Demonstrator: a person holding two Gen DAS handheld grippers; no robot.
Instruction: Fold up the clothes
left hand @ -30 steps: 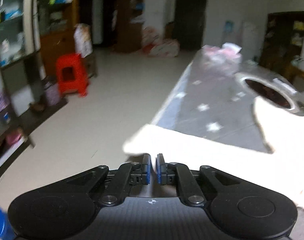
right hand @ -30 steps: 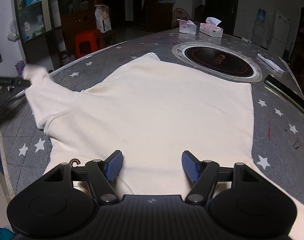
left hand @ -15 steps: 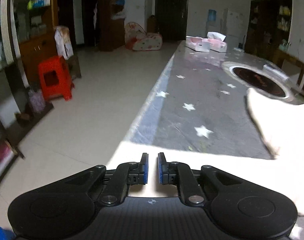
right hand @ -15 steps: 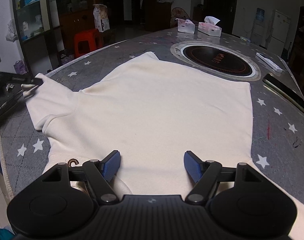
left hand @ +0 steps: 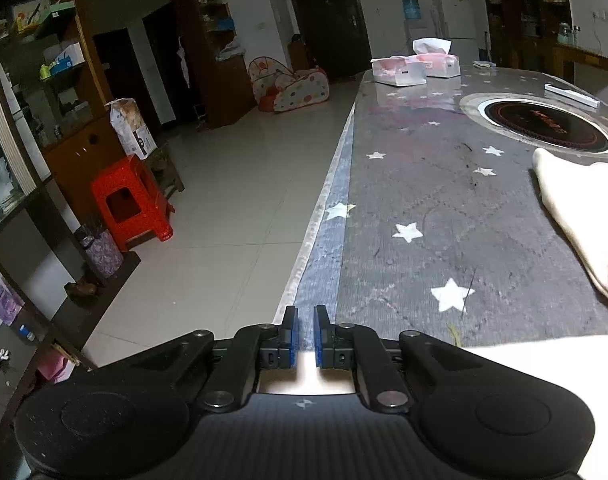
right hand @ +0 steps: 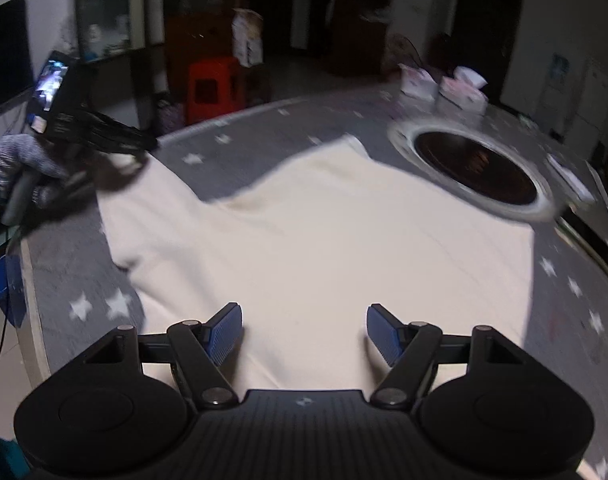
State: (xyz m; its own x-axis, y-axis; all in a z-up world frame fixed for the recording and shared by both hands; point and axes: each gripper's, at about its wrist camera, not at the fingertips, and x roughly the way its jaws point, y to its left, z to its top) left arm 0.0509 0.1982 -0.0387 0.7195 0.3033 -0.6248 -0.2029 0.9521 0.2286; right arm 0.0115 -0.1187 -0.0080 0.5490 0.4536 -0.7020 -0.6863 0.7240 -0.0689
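- The cream sweatshirt (right hand: pixel 323 240) lies spread flat on the star-patterned table (left hand: pixel 443 208); no fold looks made yet.
- The left gripper (left hand: pixel 305 334) has its jaws nearly together, pinching the sleeve end (left hand: pixel 305 376) at the table's edge.
- The right gripper (right hand: pixel 304 330) hovers above the near hem, jaws wide apart and empty.
- Every fold is left to do.

Home: play tent (left hand: pixel 292 88), cabinets (left hand: pixel 44 92).

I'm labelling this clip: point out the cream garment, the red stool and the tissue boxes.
cream garment (right hand: pixel 343 248): right wrist view, middle of its body.
red stool (left hand: pixel 130 204): left wrist view, front face.
tissue boxes (left hand: pixel 399 72): left wrist view, nearer box's side.
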